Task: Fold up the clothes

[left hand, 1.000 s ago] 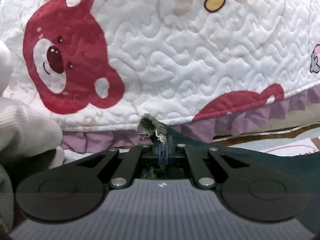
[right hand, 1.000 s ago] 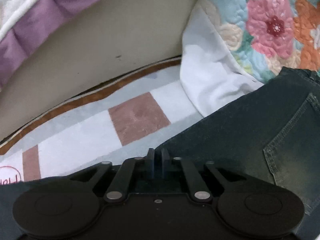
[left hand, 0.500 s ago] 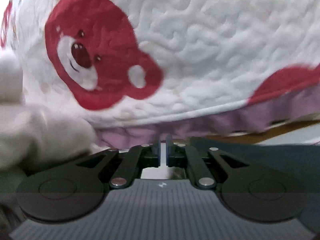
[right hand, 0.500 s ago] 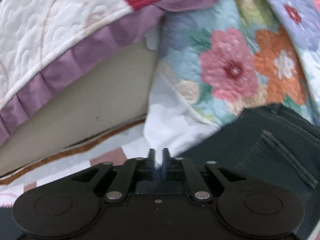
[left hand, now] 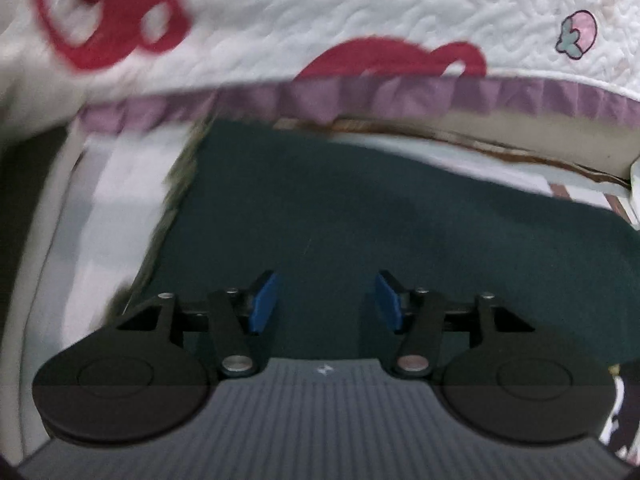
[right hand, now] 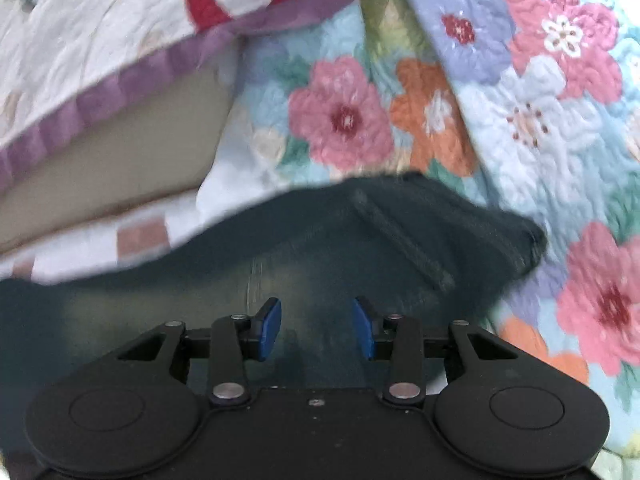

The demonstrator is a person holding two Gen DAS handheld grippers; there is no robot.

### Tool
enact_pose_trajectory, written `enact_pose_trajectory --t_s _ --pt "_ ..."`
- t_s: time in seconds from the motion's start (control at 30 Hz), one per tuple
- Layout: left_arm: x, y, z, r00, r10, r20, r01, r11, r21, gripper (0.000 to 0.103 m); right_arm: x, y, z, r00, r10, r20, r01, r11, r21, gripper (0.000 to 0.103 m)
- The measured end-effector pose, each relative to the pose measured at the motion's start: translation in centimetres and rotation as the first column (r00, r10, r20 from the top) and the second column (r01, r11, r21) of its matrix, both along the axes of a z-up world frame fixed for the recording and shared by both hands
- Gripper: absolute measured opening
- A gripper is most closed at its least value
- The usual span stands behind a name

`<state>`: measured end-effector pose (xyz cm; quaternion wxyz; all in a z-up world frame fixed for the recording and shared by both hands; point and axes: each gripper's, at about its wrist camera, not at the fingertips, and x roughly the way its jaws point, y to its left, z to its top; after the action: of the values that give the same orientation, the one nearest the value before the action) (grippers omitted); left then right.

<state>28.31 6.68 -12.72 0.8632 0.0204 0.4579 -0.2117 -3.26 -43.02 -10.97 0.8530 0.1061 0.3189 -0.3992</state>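
I see a pale bed sheet printed with brown squares as the carrying surface, with a brown stripe along its far edge in the left wrist view. Lying flat on it is a pair of dark blue-green denim jeans, spread wide across the near and middle part; in the right wrist view a stitched pocket shows on the denim. At the far side a white quilted cover with red bear prints and a purple ruffled hem hangs down. To the right a quilted blanket with pink and orange flowers rests on the sheet, touching the jeans' far right edge
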Motion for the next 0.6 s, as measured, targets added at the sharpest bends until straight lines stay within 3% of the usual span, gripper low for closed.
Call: enact_pose_trajectory --t_s 0.07,0.13,0.23,0.3,0.33,0.4,0.47,0.5,0.53,0.6 --pt "-2.0 1.7 0.5 1.0 -0.016 0.001 0.016 1.0 -0.006 0.054 -0.9 2.7 -0.7 0.995 0.099 -0.03 -0.1 0.995 -0.023 0.045" --pt "-4.1 2.9 1.2 0.998 -0.067 0.02 0.067 0.998 0.002 0.053 -0.2 6.9 -1.8 0.947 0.302 -0.112 -0.31 0.949 -0.058 0.044" --pt "-6.9 3.4 1.4 0.989 -0.136 0.065 0.135 0.991 0.015 0.053 2.7 13.8 -4.5 0.742 0.564 -0.362 -0.64 0.756 -0.135 0.044" --pt "-7.8 2.9 1.1 0.974 -0.202 0.107 0.196 0.979 0.057 0.054 4.2 16.1 -6.3 0.667 0.596 -0.447 -0.715 0.681 -0.158 0.044" --pt "-8.1 2.4 0.6 0.961 -0.24 0.136 0.228 0.969 0.099 0.054 4.5 16.6 -6.9 0.664 0.585 -0.466 -0.722 0.664 -0.195 0.045" --pt "-8.6 1.2 -0.4 0.932 -0.322 0.167 0.286 0.935 0.209 0.059 4.9 16.4 -7.3 0.687 0.556 -0.468 -0.706 0.664 -0.247 0.045" --pt "-8.7 -0.1 -1.8 0.9 -0.409 0.151 0.34 0.875 0.344 0.066 5.6 15.8 -7.7 0.709 0.525 -0.471 -0.685 0.671 -0.284 0.044" --pt "-8.5 0.1 -1.9 0.902 -0.405 0.148 0.334 0.873 0.357 0.072 5.8 15.6 -7.5 0.708 0.536 -0.459 -0.688 0.671 -0.278 0.042" --pt "-8.2 0.4 -1.9 0.909 -0.389 0.147 0.319 0.878 0.356 0.072 6.0 15.3 -7.4 0.707 0.547 -0.448 -0.691 0.67 -0.272 0.024" --pt "-7.6 1.2 -1.8 0.922 -0.358 0.146 0.289 0.889 0.355 0.072 6.4 14.6 -6.3 0.724 0.564 -0.398 -0.677 0.69 -0.256 0.02"
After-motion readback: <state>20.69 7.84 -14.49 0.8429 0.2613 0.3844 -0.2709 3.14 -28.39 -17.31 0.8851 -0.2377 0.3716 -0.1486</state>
